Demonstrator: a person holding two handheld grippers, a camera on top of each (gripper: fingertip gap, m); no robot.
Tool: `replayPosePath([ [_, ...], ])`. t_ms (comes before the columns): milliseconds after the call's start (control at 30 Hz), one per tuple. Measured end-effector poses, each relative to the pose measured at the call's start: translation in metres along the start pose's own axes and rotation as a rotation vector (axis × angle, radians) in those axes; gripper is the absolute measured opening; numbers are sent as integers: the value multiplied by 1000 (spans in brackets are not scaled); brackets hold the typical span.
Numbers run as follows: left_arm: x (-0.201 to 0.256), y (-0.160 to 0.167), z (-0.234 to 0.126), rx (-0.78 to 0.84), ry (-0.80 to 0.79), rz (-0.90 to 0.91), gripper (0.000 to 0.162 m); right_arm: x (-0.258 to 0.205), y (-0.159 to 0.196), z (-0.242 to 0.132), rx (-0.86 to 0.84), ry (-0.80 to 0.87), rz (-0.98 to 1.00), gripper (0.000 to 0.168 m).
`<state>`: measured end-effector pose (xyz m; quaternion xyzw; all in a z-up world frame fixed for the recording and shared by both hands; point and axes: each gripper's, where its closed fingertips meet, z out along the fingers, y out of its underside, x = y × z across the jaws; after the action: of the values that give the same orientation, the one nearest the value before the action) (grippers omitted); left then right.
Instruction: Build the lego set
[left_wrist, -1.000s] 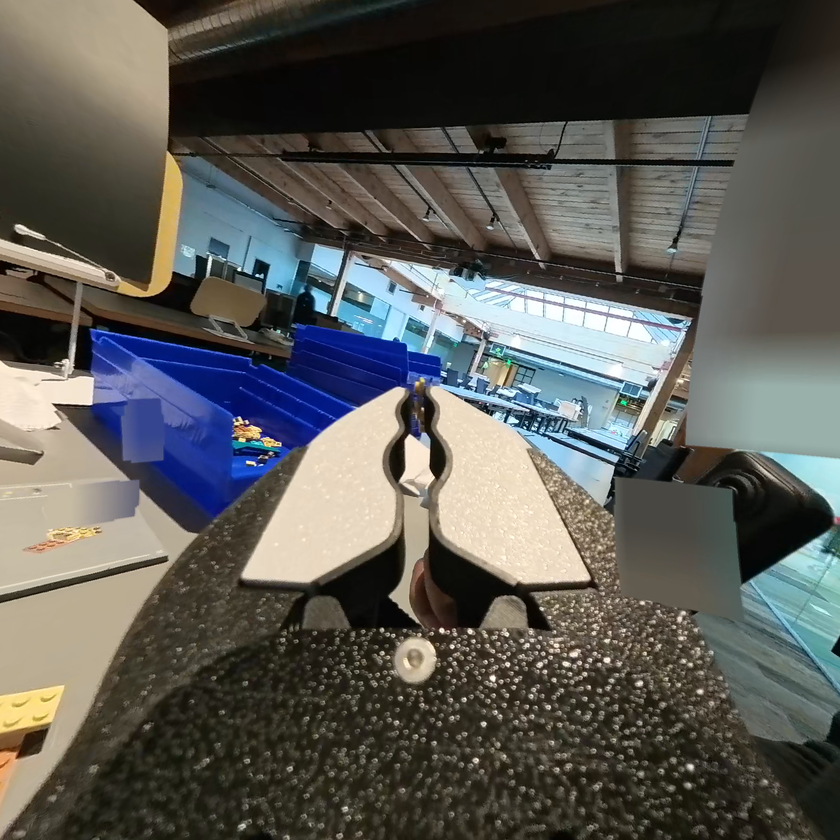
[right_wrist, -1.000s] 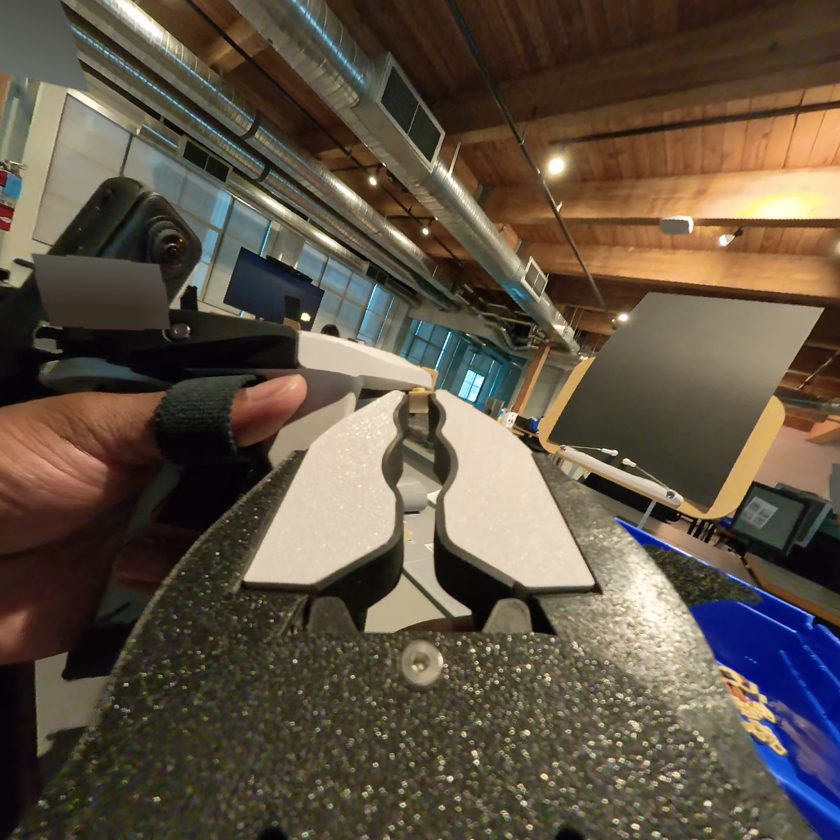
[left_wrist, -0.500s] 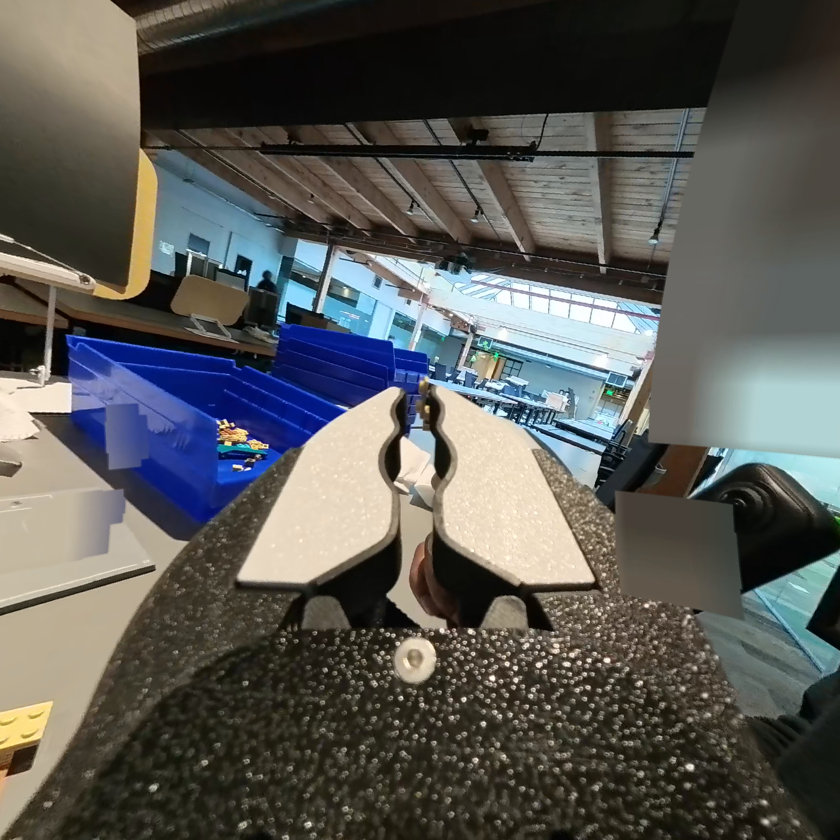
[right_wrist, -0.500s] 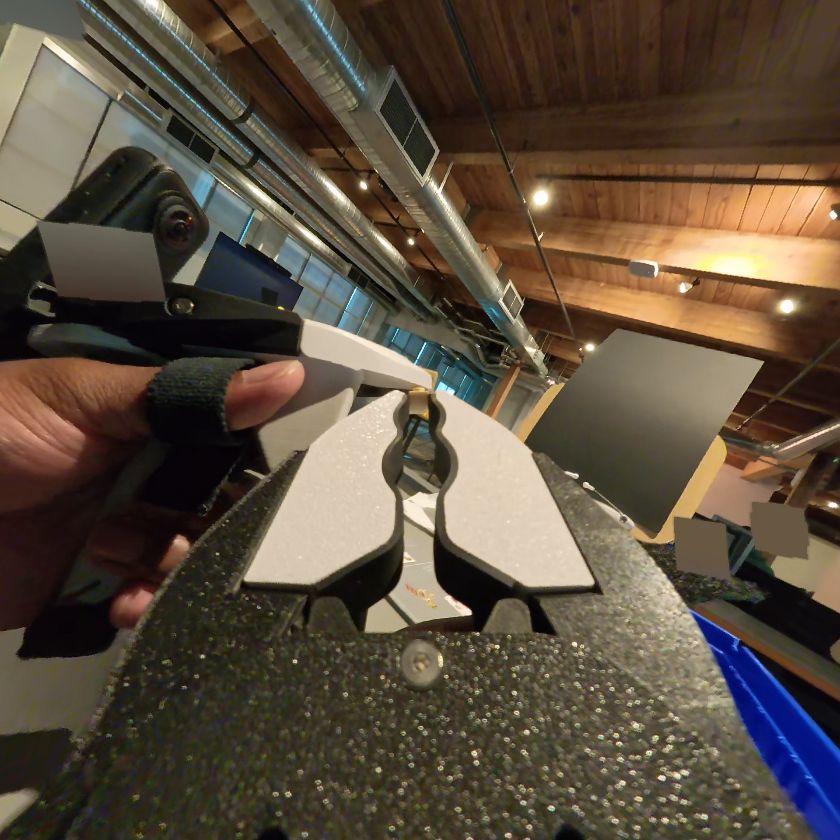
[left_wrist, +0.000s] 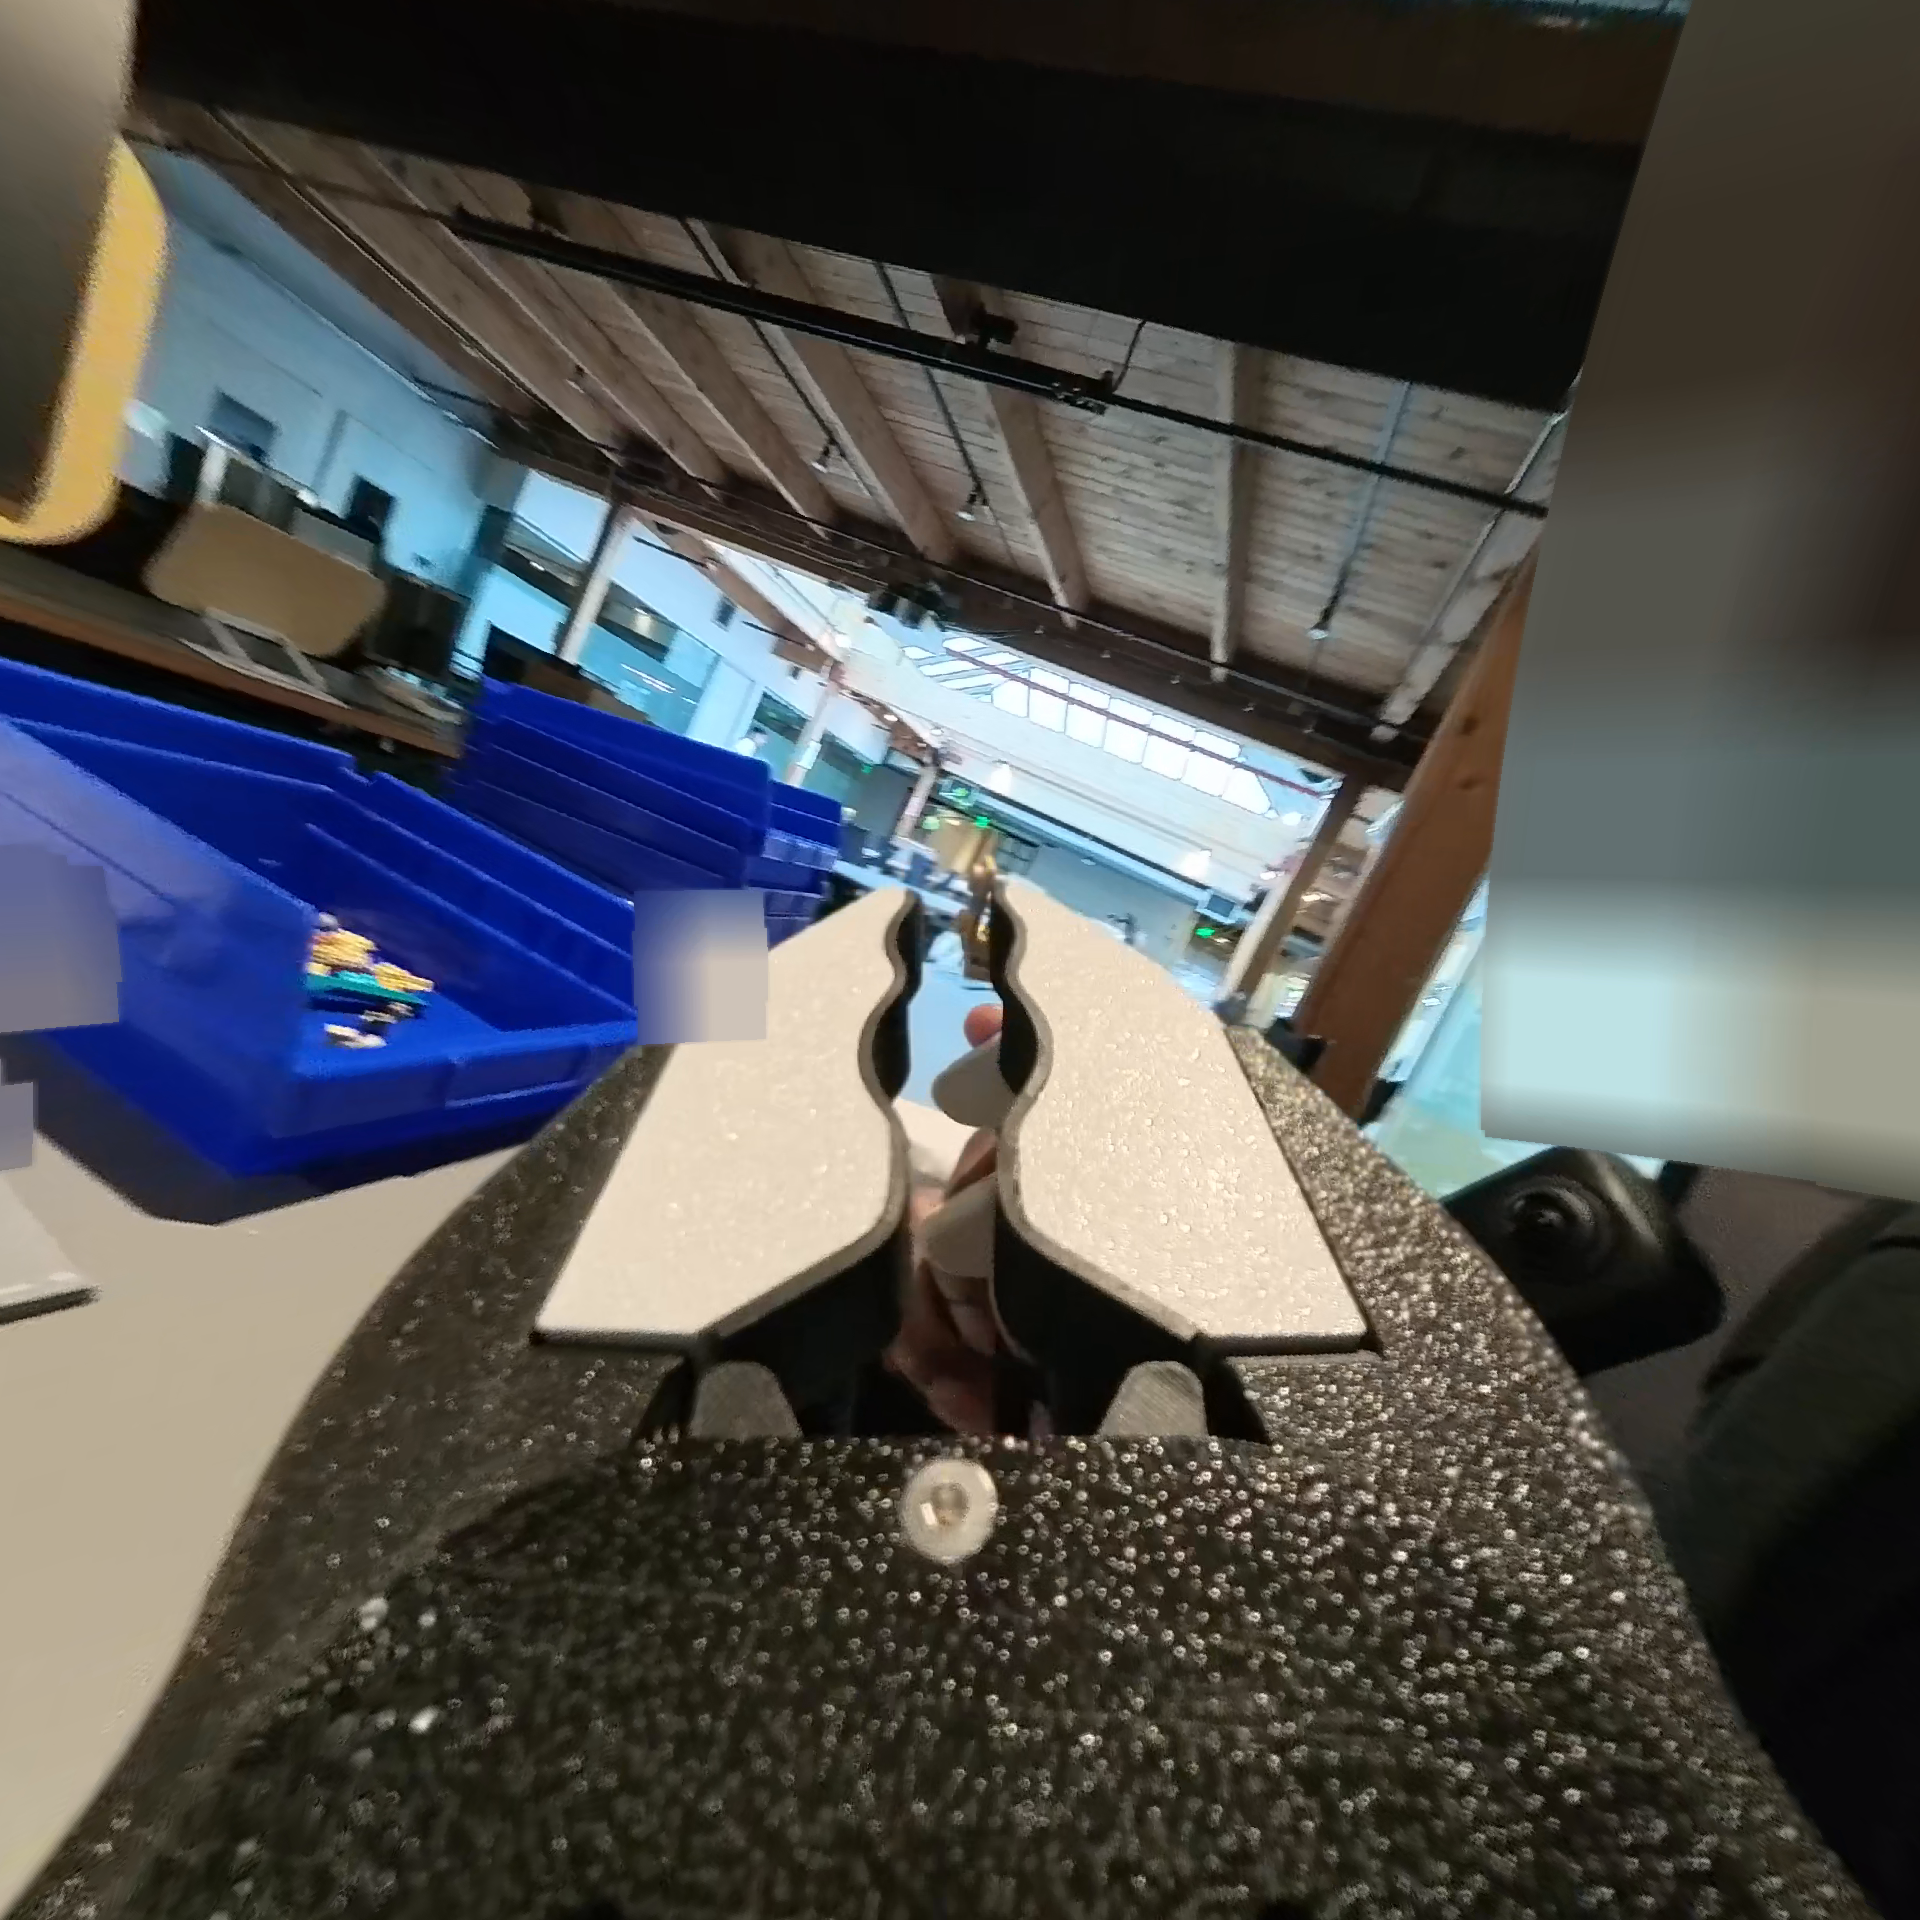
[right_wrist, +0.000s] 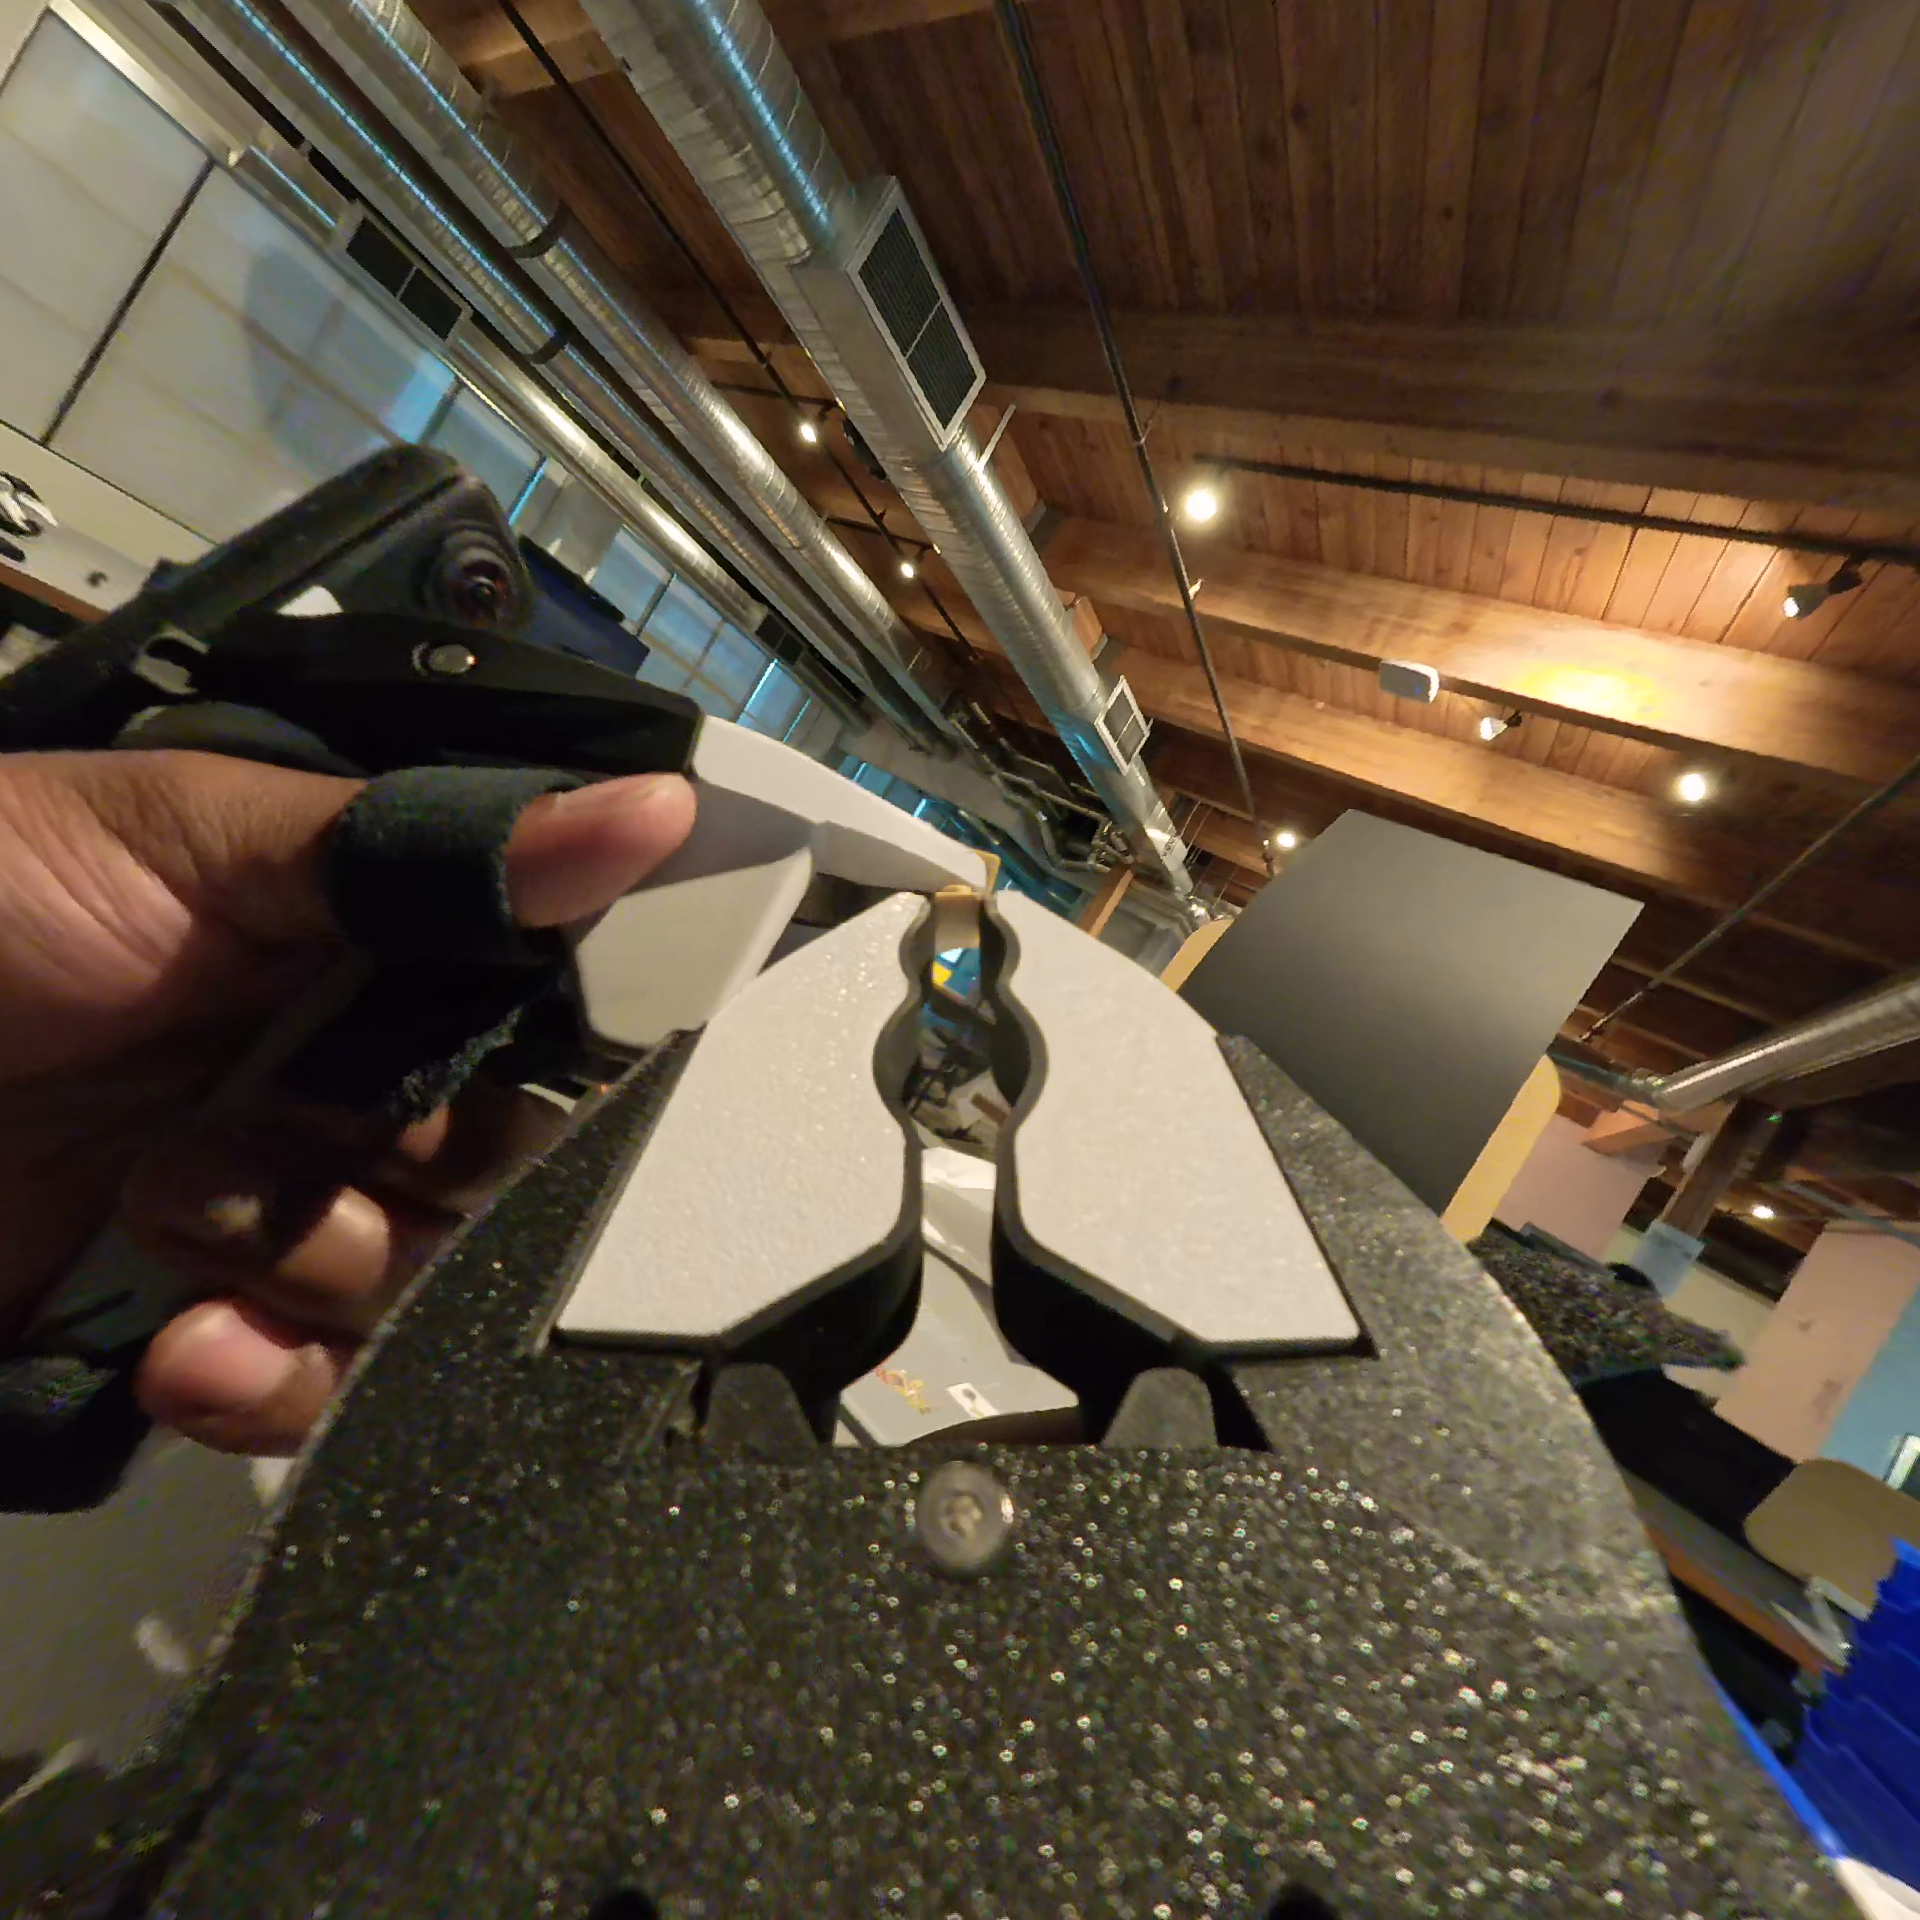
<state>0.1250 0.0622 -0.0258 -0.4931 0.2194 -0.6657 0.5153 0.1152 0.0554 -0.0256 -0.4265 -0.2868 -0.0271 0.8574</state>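
Right hand-held gripper (right_wrist: 956, 914) pinching tan lego piece (right_wrist: 954, 921) (small, blocky), speckled grey pads

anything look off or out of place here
Nothing looks spilled or damaged. Both tools are raised off the table: the right tool pinches a small tan lego piece, with the left tool's tip meeting it. Loose bricks sit inside the blue bin.
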Motion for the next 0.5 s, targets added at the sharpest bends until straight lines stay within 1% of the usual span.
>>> replayPosePath([
  [233,2,1,1,-30,66,-129,11,1,-1,-1,3,16,-54,8],
  [500,3,3,0,-57,156,-337,12,0,-2,-1,-4,12,-154,8],
])
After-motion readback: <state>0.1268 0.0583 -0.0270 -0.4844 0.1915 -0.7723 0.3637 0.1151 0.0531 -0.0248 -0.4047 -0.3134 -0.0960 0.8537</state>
